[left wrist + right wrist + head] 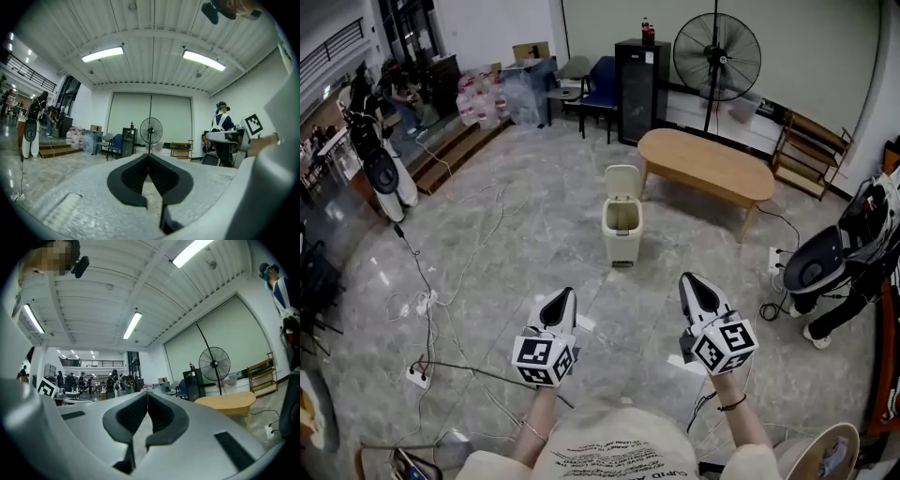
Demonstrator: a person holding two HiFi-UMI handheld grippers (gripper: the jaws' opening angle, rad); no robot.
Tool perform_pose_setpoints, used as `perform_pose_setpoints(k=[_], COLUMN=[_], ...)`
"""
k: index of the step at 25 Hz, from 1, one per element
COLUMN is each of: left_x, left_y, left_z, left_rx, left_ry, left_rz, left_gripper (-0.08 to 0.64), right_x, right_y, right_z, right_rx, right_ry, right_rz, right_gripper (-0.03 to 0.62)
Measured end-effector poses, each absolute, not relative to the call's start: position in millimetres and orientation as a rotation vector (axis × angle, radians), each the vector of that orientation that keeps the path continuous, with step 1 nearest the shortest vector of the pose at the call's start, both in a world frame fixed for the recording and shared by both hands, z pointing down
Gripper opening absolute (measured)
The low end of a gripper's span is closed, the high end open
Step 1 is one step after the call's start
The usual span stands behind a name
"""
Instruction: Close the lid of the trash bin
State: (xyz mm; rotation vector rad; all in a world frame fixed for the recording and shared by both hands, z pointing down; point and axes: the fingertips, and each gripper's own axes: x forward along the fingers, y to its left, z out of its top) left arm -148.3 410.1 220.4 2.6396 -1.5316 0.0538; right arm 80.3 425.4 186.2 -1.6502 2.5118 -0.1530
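A cream trash bin (622, 223) stands on the marble floor in the head view, its lid (622, 181) raised upright at the back. My left gripper (561, 295) is held low and left, well short of the bin, jaws shut with nothing between them. My right gripper (691, 281) is held level to the right, also well short of the bin, shut and empty. In the left gripper view the gripper (149, 157) shows its tips meeting. The right gripper (147, 393) in its own view shows the same. The bin appears in neither gripper view.
A wooden oval table (707, 167) stands right behind the bin. A standing fan (716, 58) and black cabinet (641, 89) are farther back. Cables and a power strip (419, 375) lie on the floor at left. Parked robots (844, 253) stand at right and left (384, 173).
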Motion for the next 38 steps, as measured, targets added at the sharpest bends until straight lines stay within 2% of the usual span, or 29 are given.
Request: perform_pose_setpoints(k=[2,5,17,26,38], left_x=[-150,-152,-154,-147,-135], left_y=[408,403,386,335,212], left_z=[220,217,222,241,247], left_rx=[2.637,2.625,2.576,2.543,2.538], left_ry=[-1.539,-1.563,-1.608,-1.596,-1.558], left_rz=[0.054,0.044,0.053,0.062,0.089], left_gripper=[0.023,0.023,0.023,0.023,0.023], right_x=[81,82,91,96,102], right_y=[421,412,392,341,221], right_z=[188,189,201,233,244], right_rx=[-1.652,-1.621,-1.651,-1.673,-1.665], right_ry=[2.511,2.497,2.488,2.555,2.544], right_rz=[-0.162,-0.218,-0.227,-0.296,-0.399], right_gripper=[0.011,0.110,0.286,0.301,0.301])
